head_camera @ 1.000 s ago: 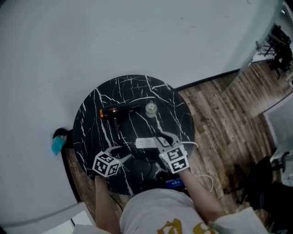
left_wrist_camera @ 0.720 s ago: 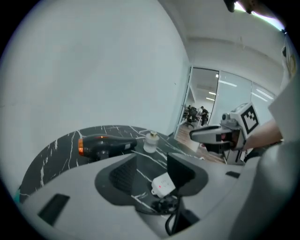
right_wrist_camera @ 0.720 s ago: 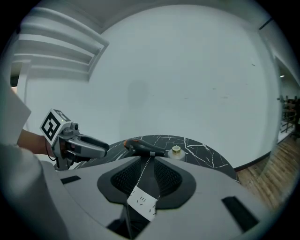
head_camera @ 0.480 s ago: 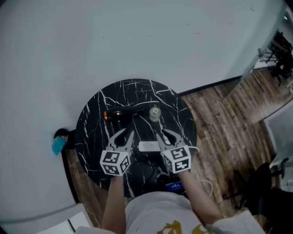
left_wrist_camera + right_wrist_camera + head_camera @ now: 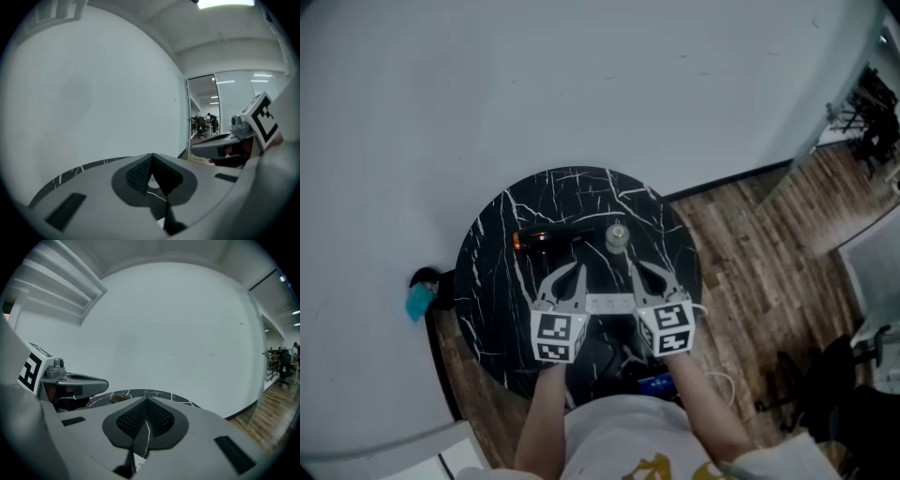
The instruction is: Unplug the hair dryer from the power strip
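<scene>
My left tool (image 5: 575,274) and right tool (image 5: 639,270) are both clenched on nothing, over the round black marble table (image 5: 487,281). The white power strip (image 5: 609,303) lies between them, the black hair dryer with orange end (image 5: 546,238) beyond.

Left gripper (image 5: 567,274): pale grey curved fingers (image 5: 579,284), white cube (image 5: 558,337) with black square markers at back. Right gripper (image 5: 649,272): same build, own marker cube (image 5: 666,328). Close up, jaw bodies smooth light grey, black rectangular slot (image 5: 65,211) on each side; dark recess at middle, mesh-textured pads (image 5: 138,173). Small round silver knob (image 5: 57,363) atop left gripper's body, red parts beneath. Person: white T-shirt (image 5: 619,427), yellow print (image 5: 652,464) on front; forearms (image 5: 546,412) bare.
</scene>
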Available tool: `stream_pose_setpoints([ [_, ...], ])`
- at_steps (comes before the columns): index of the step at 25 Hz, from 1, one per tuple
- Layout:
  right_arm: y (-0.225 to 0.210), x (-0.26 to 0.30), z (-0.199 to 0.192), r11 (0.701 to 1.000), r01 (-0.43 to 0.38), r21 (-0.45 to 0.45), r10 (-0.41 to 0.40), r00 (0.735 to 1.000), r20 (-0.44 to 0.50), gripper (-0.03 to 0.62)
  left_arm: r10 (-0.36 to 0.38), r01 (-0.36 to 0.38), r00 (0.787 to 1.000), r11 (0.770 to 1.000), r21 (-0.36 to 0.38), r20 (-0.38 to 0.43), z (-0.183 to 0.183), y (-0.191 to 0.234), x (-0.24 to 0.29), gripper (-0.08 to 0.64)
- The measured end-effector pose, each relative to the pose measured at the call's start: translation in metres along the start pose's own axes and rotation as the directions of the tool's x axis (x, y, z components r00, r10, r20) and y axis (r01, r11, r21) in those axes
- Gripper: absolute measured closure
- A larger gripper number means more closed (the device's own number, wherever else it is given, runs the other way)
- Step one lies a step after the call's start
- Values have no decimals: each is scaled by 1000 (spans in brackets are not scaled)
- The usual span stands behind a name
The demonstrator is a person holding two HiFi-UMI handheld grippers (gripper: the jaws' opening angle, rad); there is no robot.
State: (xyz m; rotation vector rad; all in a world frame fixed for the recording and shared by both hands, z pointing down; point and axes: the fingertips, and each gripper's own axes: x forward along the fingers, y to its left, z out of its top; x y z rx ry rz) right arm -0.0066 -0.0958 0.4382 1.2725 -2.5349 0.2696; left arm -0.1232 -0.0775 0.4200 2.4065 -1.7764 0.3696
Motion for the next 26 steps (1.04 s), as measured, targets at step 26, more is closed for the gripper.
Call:
stream_pose_setpoints([
  [26, 29, 2, 17, 997, -76, 16, 76, 997, 17, 594, -13, 12, 998, 1000, -20, -68, -16, 6, -15, 560],
])
